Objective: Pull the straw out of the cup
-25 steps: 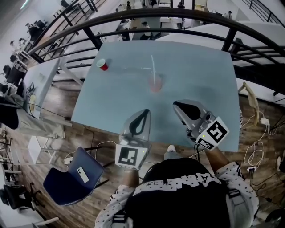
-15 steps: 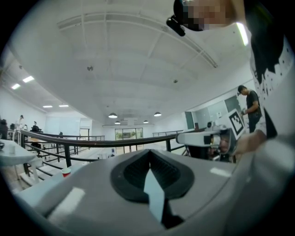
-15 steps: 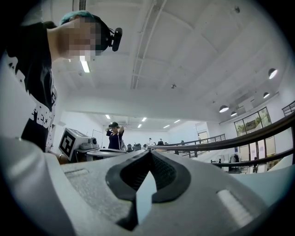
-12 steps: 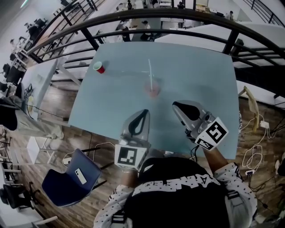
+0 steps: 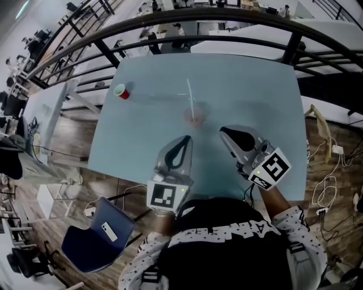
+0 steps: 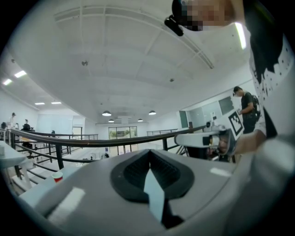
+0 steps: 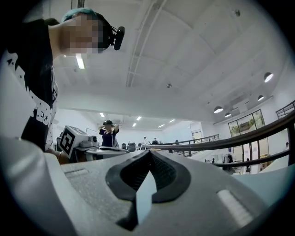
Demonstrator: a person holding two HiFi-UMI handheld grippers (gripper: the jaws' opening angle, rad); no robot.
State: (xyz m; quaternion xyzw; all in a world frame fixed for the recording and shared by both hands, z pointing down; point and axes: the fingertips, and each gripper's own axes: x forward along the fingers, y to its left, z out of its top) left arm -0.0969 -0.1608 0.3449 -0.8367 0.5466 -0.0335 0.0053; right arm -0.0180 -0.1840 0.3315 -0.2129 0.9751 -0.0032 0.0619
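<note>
A clear cup (image 5: 194,118) with a pinkish bottom stands near the middle of the pale blue table (image 5: 255,96). A white straw (image 5: 190,96) stands in it, leaning up and away. My left gripper (image 5: 185,138) hovers over the table's near part, just short of the cup, with its jaws together and nothing in them. My right gripper (image 5: 223,131) is to the cup's right and slightly nearer, also shut and empty. In the left gripper view the left gripper (image 6: 148,151) has its tips meeting; the right gripper (image 7: 150,152) looks the same in its own view.
A small red cup (image 5: 121,91) stands at the table's far left. A dark curved railing (image 5: 198,17) runs behind the table. A blue chair (image 5: 96,241) with a phone on it sits left of the person. Cables (image 5: 326,192) lie on the floor at right.
Both grippers have moved forward toward the cup, which now lies closer to their tips in the head view. Their jaws have stayed together.
</note>
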